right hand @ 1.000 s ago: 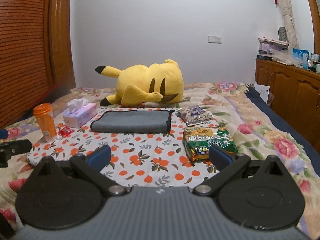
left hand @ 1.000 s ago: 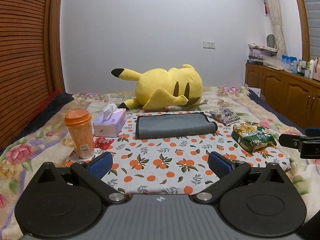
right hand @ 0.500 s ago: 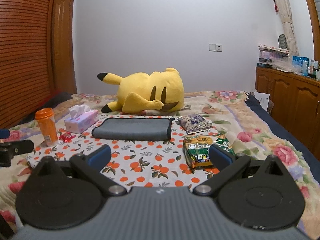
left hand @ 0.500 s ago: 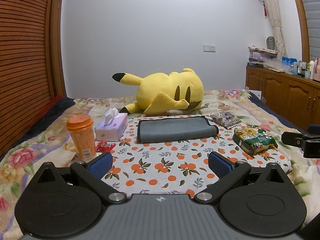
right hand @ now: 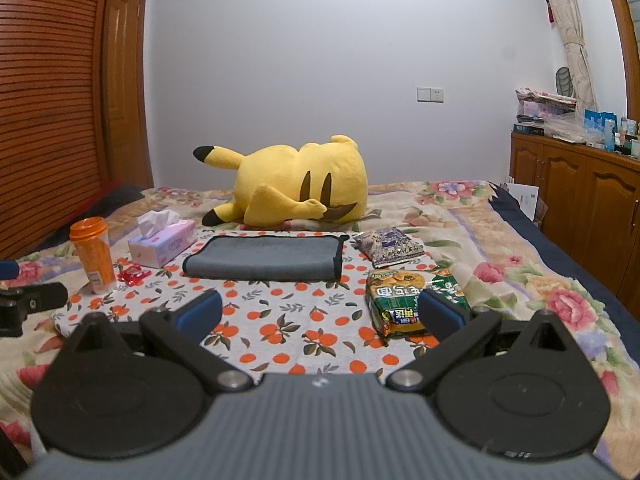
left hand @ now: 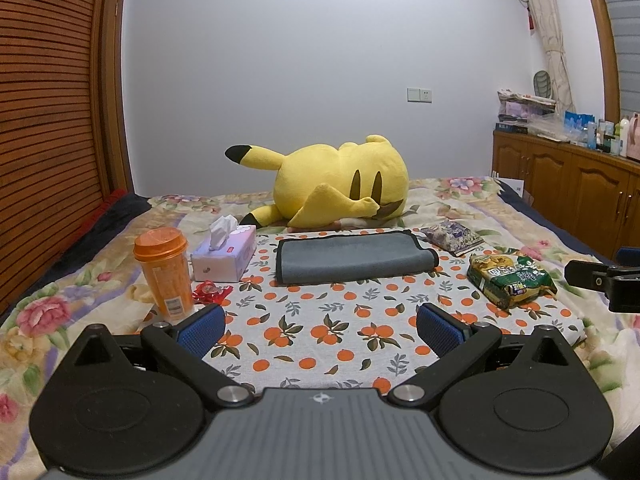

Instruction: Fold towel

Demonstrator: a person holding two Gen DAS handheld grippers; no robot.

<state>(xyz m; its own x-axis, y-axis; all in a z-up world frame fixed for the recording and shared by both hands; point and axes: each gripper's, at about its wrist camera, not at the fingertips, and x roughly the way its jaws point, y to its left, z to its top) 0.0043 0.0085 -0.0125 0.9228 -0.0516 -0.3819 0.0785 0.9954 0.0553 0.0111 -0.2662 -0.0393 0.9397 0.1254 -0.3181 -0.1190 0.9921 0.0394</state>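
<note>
Both grippers are held wide apart with nothing between their blue pads: the left gripper [left hand: 320,326] and the right gripper [right hand: 322,312] are raised above the near part of an orange-print cloth [left hand: 320,320] spread on the bed [left hand: 60,280]. From left to right on the cloth, an orange cup [left hand: 164,268] is seen standing upright, with a red wrapper [left hand: 210,292] just beside its base and a tissue box [left hand: 226,254] close behind. The towel [left hand: 352,258], grey and already folded into a long flat rectangle, is laid across the far middle of the cloth, well apart from both grippers. A yellow plush [left hand: 332,184] is lying just behind it. To the towel's right, a purple packet [left hand: 452,236] is placed at the far edge and a green packet [left hand: 510,276] nearer. A wooden cabinet [left hand: 568,188] is set along the right wall.
</note>
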